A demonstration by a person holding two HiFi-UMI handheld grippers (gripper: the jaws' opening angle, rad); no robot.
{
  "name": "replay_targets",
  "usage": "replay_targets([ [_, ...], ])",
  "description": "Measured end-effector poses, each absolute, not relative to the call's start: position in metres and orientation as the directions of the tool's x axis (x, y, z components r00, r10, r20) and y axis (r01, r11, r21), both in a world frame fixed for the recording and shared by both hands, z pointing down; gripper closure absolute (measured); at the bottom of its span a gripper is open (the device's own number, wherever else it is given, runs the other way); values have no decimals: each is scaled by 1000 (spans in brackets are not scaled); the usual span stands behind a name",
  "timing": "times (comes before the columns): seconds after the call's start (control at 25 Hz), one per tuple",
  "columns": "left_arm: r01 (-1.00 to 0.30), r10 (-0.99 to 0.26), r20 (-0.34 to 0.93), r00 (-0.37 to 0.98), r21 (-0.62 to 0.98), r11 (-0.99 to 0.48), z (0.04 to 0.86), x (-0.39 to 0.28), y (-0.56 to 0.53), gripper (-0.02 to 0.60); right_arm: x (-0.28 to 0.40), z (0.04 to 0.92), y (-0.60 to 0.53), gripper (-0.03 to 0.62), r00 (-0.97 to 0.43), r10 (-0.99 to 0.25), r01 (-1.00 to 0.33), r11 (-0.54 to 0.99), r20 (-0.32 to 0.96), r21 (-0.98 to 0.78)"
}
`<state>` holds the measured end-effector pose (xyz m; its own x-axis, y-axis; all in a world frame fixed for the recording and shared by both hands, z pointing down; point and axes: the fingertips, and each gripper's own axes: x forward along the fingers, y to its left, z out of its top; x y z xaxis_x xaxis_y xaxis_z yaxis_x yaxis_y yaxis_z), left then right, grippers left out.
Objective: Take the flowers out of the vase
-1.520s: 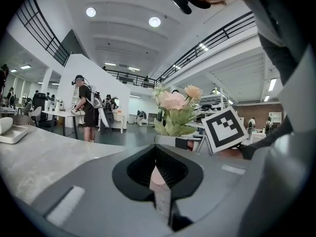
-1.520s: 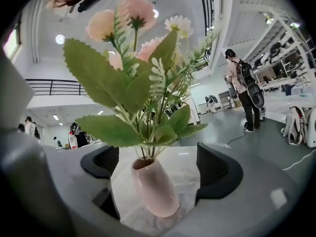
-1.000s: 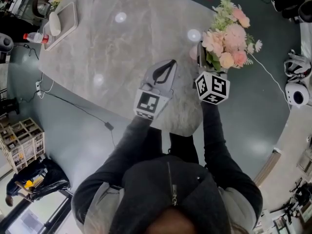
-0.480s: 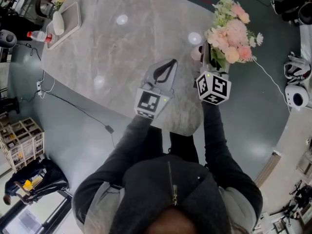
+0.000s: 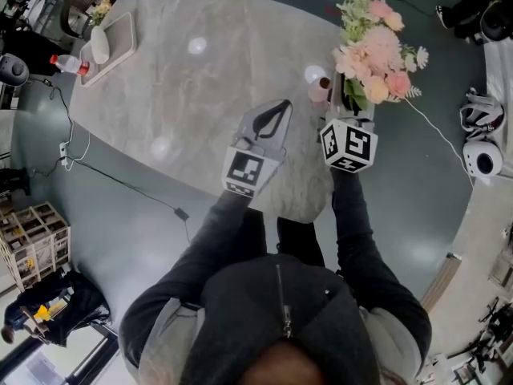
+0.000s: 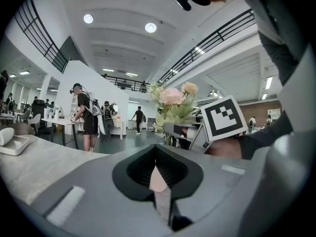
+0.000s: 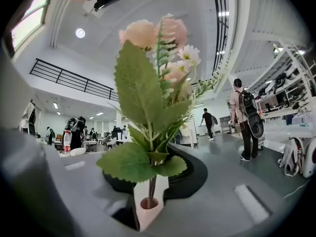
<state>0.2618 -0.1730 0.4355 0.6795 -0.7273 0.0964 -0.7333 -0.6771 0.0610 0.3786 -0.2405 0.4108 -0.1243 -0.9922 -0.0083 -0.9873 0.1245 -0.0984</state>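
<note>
A bouquet of pink and cream flowers (image 5: 373, 50) with green leaves stands up out of my right gripper (image 5: 350, 112), off the table's right edge. The jaws have just been closing and are shut on the stems (image 7: 150, 186). In the right gripper view the leaves and blooms (image 7: 148, 93) rise straight above the right gripper (image 7: 148, 206). A small pink vase (image 5: 319, 89) stands on the table just left of that gripper, its dark mouth showing. My left gripper (image 5: 280, 107) hovers over the table left of the vase, shut and empty (image 6: 157, 181).
The grey marble table (image 5: 200, 79) ends close in front of the person. A tray (image 5: 112, 34) with a white object and a red-capped bottle (image 5: 64, 62) lie at its far left. White round gear (image 5: 481, 159) and cables are on the floor at right. People stand far behind.
The right gripper has lifted with the bouquet, which now sits higher and further from the vase. The vase's mouth has come into sight. The left gripper has hardly shifted.
</note>
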Motion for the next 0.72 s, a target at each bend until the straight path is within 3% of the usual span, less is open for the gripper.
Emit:
replay_targets([
  [0.72, -713, -713, 13, 701, 43, -700, 381, 268, -149, 571, 367, 305, -211, 503, -186, -963, -975, 206, -193, -89],
])
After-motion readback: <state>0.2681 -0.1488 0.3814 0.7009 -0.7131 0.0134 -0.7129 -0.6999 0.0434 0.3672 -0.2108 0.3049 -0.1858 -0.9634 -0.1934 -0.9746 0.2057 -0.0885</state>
